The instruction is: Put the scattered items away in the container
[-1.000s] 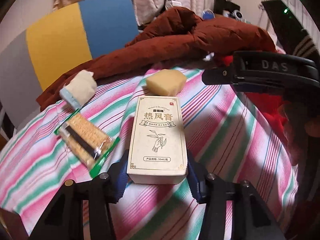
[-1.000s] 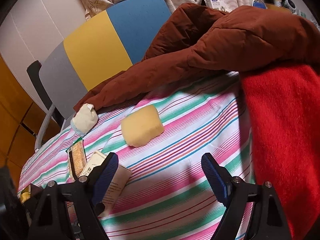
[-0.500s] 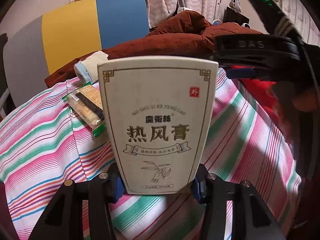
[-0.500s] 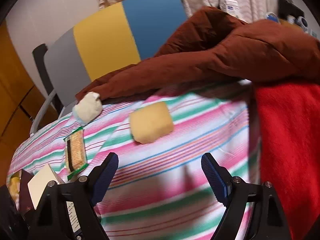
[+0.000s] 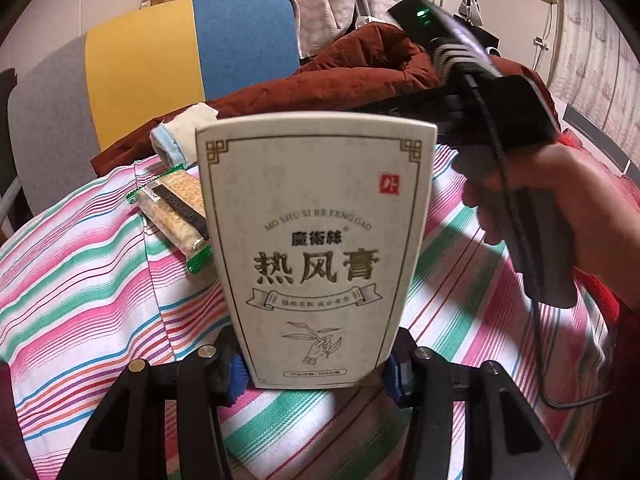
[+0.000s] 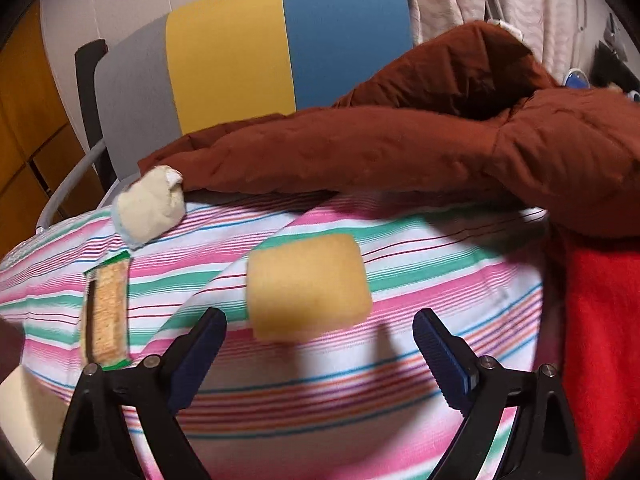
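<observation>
My left gripper (image 5: 316, 372) is shut on a beige carton (image 5: 316, 248) with gold Chinese lettering, holding it upright by its lower end so it fills the middle of the left wrist view. Behind it on the striped cloth lie a green-edged cracker packet (image 5: 176, 208) and a rolled cream cloth (image 5: 180, 136). My right gripper (image 6: 318, 320) has its jaws opening, with a yellow sponge block (image 6: 308, 284) lying just ahead of the blue pads (image 6: 440, 344), untouched. The cracker packet (image 6: 106, 312) and cream roll (image 6: 148, 208) lie to its left. No container is in view.
A brown padded jacket (image 6: 400, 148) is heaped along the back of the striped cloth (image 6: 320, 392), and a red blanket (image 6: 600, 320) covers the right side. A grey, yellow and blue chair back (image 6: 240, 52) stands behind. A hand (image 5: 560, 184) grips the right gripper's handle.
The carton went from lying flat between the left fingers to raised upright in their grip. The right gripper moved up to the yellow sponge and its jaws spread wider.
</observation>
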`<state>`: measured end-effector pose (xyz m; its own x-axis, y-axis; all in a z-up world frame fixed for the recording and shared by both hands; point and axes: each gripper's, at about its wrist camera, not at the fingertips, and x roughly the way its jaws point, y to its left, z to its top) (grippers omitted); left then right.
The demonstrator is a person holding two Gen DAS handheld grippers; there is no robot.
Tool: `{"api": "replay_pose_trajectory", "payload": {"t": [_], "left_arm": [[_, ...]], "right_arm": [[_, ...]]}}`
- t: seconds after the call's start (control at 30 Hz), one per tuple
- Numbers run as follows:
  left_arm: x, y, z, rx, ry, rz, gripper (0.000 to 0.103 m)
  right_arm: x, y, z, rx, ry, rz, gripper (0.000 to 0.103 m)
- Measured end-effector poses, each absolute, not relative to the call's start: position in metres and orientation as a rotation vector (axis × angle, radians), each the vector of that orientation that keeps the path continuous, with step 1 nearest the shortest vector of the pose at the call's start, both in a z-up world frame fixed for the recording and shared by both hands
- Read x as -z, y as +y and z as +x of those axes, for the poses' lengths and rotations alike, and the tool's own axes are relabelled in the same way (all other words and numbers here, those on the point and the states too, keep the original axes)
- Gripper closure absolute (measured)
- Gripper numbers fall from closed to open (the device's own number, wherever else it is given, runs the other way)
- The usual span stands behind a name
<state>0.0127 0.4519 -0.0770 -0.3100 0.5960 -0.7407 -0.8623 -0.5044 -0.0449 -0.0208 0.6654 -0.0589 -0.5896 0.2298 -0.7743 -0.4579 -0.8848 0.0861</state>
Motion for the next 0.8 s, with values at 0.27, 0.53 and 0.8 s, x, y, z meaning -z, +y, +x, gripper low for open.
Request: {"api": "replay_pose_trajectory", "payload": {"t": [0.27, 0.53, 0.8], "left_arm": [[0.078, 0.453, 0.016, -1.945, 0.458, -0.886, 0.051], [0.075, 0.442, 0.012, -1.952, 0.4, -0.92, 0.051], [0.069, 0.428, 0.021, -1.97, 0.346, -0.959, 0.051]], "right_arm": [[0.069, 0.664, -0.03, -2.483, 0.339, -1.214, 0.043], [0.046, 0.66, -0.025, -2.541, 0.375, -1.138, 0.045], [0.034, 0.639, -0.025, -2.59, 0.283, -1.113, 0.045]]}}
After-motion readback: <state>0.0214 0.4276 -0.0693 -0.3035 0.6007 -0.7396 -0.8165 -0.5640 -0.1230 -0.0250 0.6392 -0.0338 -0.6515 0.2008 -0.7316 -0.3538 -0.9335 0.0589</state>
